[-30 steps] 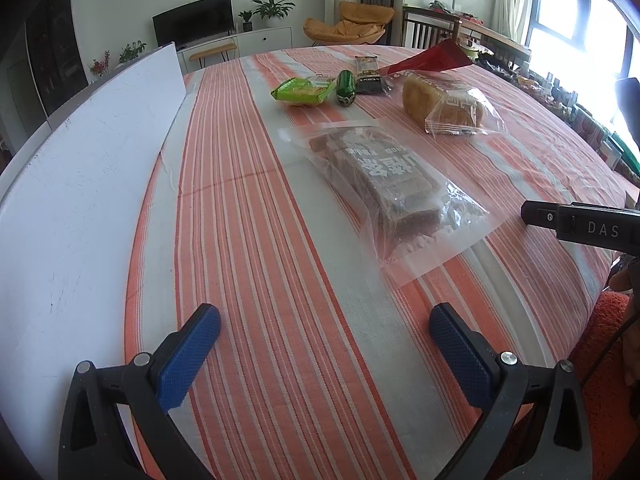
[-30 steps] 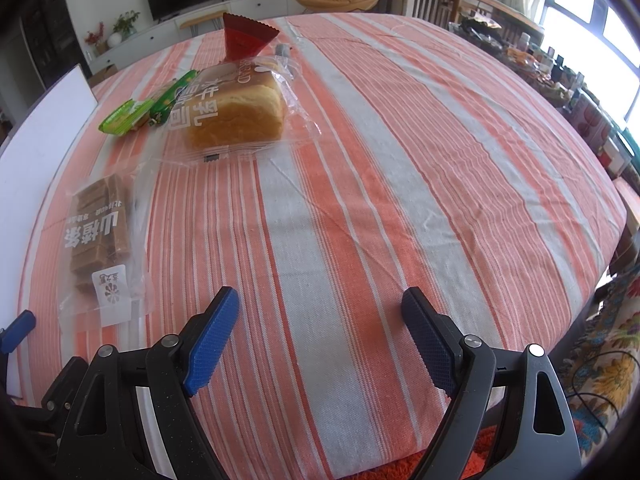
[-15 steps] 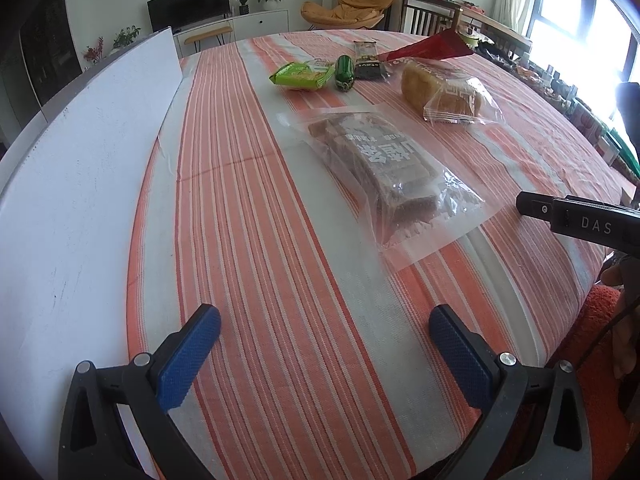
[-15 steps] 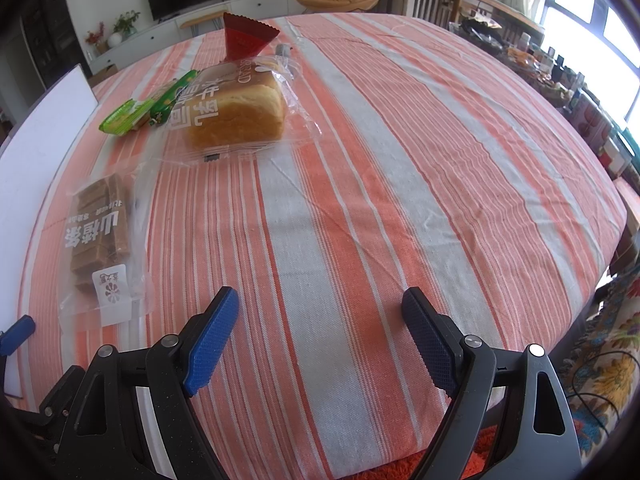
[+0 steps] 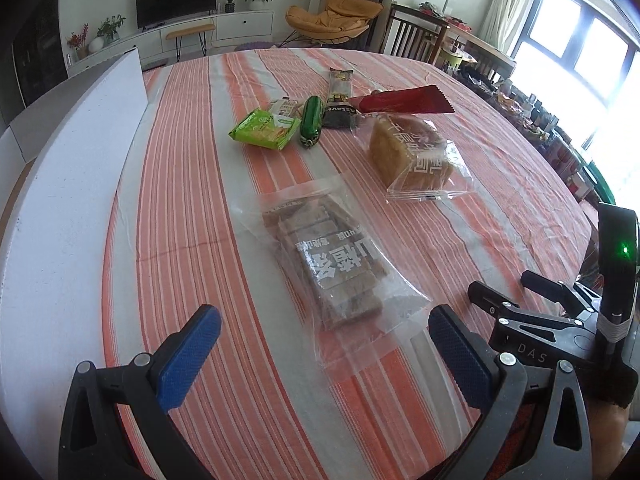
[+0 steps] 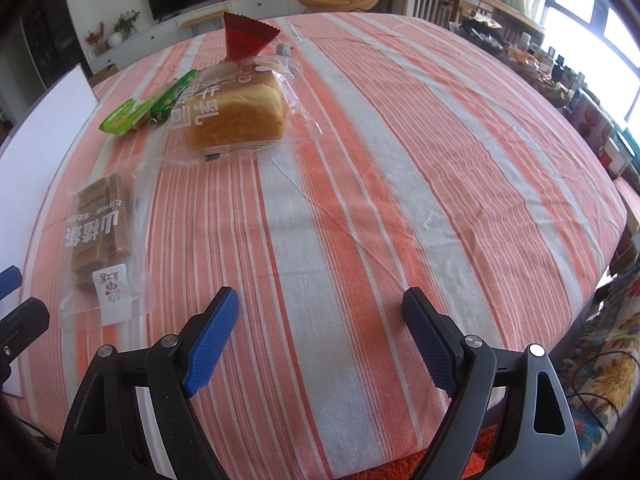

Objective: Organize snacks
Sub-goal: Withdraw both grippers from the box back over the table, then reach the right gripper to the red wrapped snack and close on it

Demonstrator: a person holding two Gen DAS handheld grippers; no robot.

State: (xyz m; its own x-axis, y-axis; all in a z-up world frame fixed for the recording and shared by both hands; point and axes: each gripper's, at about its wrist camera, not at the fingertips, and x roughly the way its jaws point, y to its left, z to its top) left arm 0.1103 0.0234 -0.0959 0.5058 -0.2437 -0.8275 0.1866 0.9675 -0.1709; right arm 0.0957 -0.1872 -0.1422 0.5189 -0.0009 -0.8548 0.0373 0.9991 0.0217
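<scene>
A clear bag of brown hawthorn bars (image 5: 336, 264) lies on the striped tablecloth just ahead of my left gripper (image 5: 324, 356), which is open and empty. It also shows in the right wrist view (image 6: 100, 236). Behind it lies a bagged bread loaf with a red top (image 5: 412, 152) (image 6: 236, 112), a green cracker pack (image 5: 264, 128) (image 6: 124, 116), a green tube snack (image 5: 312, 120) and a dark bar (image 5: 340, 100). My right gripper (image 6: 320, 340) is open and empty over bare cloth, right of the bars.
A white board (image 5: 68, 184) stands along the table's left edge. The table's right edge (image 6: 616, 216) drops to a floral rug. The right gripper's body (image 5: 560, 332) sits close to the left gripper's right finger. Chairs and a cluttered table stand beyond.
My left gripper has moved right and turned, so the bag of bars now lies between its fingers' line of sight and the right gripper's body is closer. The right gripper has hardly moved.
</scene>
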